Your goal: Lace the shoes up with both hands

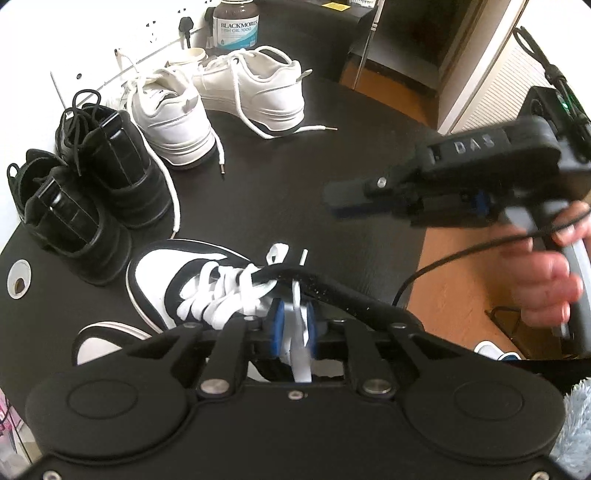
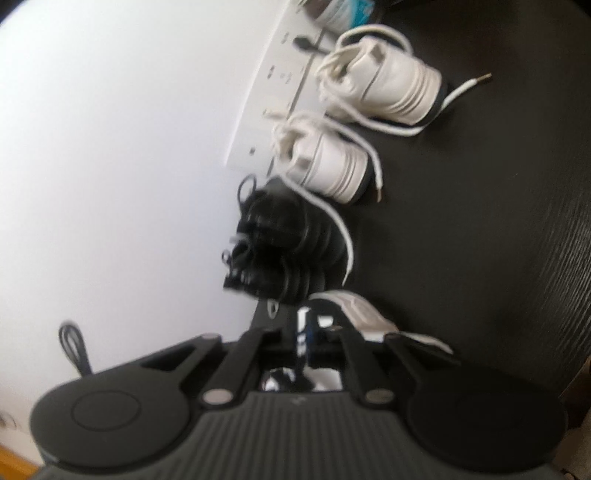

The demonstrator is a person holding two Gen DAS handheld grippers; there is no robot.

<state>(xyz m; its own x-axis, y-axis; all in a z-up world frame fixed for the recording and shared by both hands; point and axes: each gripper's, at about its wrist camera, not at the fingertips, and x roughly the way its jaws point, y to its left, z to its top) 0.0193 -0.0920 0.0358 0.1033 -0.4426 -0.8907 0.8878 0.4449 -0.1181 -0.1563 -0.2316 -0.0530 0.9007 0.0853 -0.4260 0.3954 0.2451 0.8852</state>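
A black-and-white sneaker [image 1: 162, 273] lies on the black table [image 1: 314, 155], toe to the left, with white laces crossed over its tongue. My left gripper [image 1: 295, 325] is just above its collar, shut on a white lace end [image 1: 296, 295] that runs up between the blue pads. My right gripper [image 1: 336, 197] hovers to the right above the table, held by a hand [image 1: 543, 280], with nothing hanging from it. In the blurred right wrist view its fingers [image 2: 308, 332] stand slightly apart, and the sneaker [image 2: 354, 302] is just beyond them.
A second black-and-white shoe [image 1: 99, 339] sits at the lower left. A pair of black shoes [image 1: 92, 177] and a pair of white sneakers [image 1: 207, 96] with loose laces stand along the wall, beside a supplement bottle [image 1: 236, 26]. The table edge and wooden floor [image 1: 461, 258] lie to the right.
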